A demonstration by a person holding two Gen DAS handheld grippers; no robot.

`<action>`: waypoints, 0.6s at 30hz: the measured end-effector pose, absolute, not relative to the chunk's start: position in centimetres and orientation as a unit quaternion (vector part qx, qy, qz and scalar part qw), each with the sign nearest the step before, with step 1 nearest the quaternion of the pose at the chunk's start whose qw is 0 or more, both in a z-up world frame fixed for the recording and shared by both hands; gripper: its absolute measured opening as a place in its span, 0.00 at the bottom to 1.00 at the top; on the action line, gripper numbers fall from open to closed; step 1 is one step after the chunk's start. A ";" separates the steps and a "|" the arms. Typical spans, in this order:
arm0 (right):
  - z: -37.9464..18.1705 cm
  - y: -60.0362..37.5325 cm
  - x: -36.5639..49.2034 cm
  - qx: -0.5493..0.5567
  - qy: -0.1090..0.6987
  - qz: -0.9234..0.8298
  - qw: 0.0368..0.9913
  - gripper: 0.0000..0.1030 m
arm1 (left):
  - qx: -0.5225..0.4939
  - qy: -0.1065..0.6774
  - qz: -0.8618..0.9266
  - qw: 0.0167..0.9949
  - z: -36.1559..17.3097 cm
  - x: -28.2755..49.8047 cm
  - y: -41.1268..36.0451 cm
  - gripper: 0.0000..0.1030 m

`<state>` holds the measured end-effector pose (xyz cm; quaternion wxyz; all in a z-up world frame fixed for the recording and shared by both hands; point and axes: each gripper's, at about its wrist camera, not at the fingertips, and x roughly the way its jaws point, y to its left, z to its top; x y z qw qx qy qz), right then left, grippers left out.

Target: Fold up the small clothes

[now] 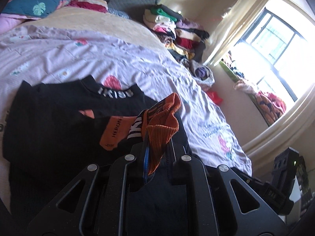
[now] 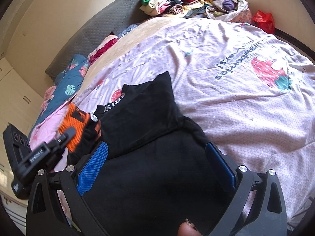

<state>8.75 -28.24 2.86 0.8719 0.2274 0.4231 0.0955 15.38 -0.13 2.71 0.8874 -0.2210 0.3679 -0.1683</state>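
A small black top [image 1: 59, 114] with white neck lettering and orange patches lies on the bed. My left gripper [image 1: 155, 147] is shut on its orange ribbed cuff [image 1: 163, 125] and holds the sleeve lifted over the garment. In the right wrist view the black top [image 2: 145, 137] lies partly folded, one flap turned over. My right gripper [image 2: 157, 163] is open, its blue pads [image 2: 92, 169] on either side of the black fabric without pinching it. The left gripper [image 2: 65, 135] with the orange cuff [image 2: 74, 122] shows at the left.
The bed has a lilac strawberry-print sheet [image 2: 246, 98]. A pile of folded clothes [image 1: 177, 31] sits at the far corner, a blue floral quilt [image 1: 37, 0] near the grey headboard [image 2: 94, 31]. A bright window [image 1: 275, 45] lies right; a red bag [image 2: 264, 20] by the wall.
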 end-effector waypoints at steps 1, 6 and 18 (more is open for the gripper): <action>2.7 -28.4 8.8 0.230 0.425 0.092 0.871 0.96 | -0.219 0.374 -0.173 0.885 2.3 15.5 -0.4 0.07; 2.1 -29.0 9.0 0.243 0.434 0.072 0.865 0.96 | -0.221 0.409 -0.194 0.864 -0.1 15.9 -1.7 0.12; 0.8 -28.6 9.6 0.244 0.455 0.056 0.855 0.96 | -0.202 0.440 -0.245 0.840 -1.2 15.8 -2.8 0.64</action>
